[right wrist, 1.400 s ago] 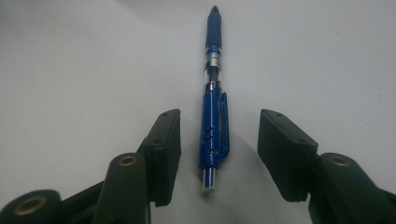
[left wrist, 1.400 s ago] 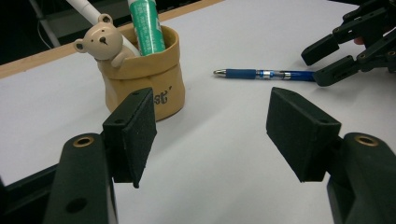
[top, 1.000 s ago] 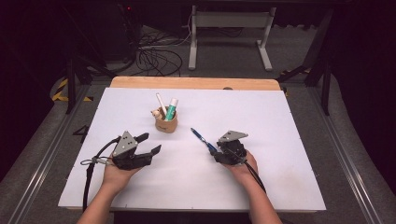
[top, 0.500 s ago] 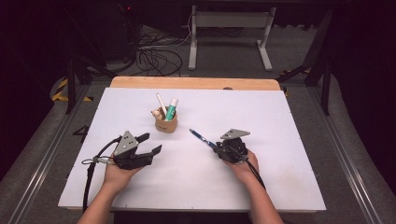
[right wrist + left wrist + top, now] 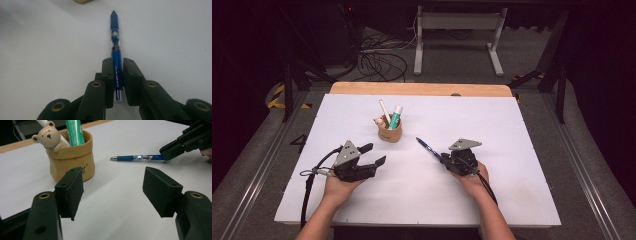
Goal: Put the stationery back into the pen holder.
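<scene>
right gripper [image 5: 117, 82]: my jaws have just been closing, now pinching the blue plastic ballpoint pen [image 5: 116, 50] near its back end
pen: low over the white table sheet [image 5: 512, 130], tip toward the tan bear-figure pen pot [image 5: 390, 131]
left gripper [image 5: 115, 192]: jaws spread, nothing between
next, my guess: lift level, tip down, lower slowly between the green marker [image 5: 395, 117] and white pen [image 5: 383, 109]
risk: end grip may let it swing

Bear cup [image 5: 390, 133] blocks (table [image 5: 512, 200] open)
</scene>
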`<state>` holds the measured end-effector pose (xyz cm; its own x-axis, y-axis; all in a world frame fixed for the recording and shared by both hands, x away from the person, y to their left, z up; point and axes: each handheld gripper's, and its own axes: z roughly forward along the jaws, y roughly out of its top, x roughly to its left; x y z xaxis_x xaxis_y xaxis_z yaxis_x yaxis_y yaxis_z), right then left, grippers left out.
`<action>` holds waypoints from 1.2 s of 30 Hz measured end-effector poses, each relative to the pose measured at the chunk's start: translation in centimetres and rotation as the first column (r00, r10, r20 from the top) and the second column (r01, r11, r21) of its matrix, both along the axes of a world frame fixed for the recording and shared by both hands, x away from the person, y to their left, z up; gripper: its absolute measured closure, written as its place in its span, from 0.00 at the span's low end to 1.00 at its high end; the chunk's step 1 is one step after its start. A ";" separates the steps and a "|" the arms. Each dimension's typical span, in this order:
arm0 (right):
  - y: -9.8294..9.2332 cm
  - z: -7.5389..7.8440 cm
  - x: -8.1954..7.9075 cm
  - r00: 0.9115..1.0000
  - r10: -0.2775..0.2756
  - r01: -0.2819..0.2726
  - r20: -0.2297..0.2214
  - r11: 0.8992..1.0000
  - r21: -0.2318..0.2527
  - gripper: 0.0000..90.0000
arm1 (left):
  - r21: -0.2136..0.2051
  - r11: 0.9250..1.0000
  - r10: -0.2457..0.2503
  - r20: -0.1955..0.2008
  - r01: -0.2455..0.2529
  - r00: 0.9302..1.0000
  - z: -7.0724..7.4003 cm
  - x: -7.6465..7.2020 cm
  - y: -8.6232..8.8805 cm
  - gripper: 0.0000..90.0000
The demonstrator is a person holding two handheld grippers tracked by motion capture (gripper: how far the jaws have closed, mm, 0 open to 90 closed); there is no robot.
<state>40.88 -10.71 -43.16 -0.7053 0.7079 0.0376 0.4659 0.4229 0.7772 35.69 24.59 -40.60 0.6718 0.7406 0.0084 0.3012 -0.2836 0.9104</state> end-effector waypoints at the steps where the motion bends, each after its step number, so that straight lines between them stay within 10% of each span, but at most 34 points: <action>1: 0.1 -0.1 0.0 1.000 0.000 0.000 -0.003 1.000 0.002 0.90 | -0.004 1.000 -0.002 -0.002 0.002 1.000 0.0 0.0 0.0 0.37; 11: 1.1 -0.5 -0.3 0.999 0.026 -0.022 0.042 0.995 -0.102 0.89 | 0.008 1.000 -0.003 0.001 0.003 1.000 -0.1 0.0 -0.2 0.37; 20: 1.1 -0.5 -0.2 0.999 0.025 -0.021 0.041 0.995 -0.101 0.90 | -0.001 1.000 -0.004 -0.005 0.004 1.000 -0.1 0.0 -0.4 0.37; 26: 0.9 -0.4 -0.3 0.999 0.021 -0.018 0.040 0.997 -0.076 0.90 | -0.011 1.000 -0.009 -0.006 0.009 1.000 -0.1 0.0 -0.4 0.37; 36: 1.7 1.2 -1.7 0.989 0.127 -0.134 0.070 0.986 0.097 0.90 | -0.036 0.999 -0.032 -0.033 0.031 0.999 -0.4 0.0 -0.9 0.37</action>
<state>39.23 -9.04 -41.97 -0.7947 0.6044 0.0563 0.3602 0.3949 0.8452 35.69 23.72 -40.98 0.6943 0.7186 -0.0401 0.3231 -0.2614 0.9095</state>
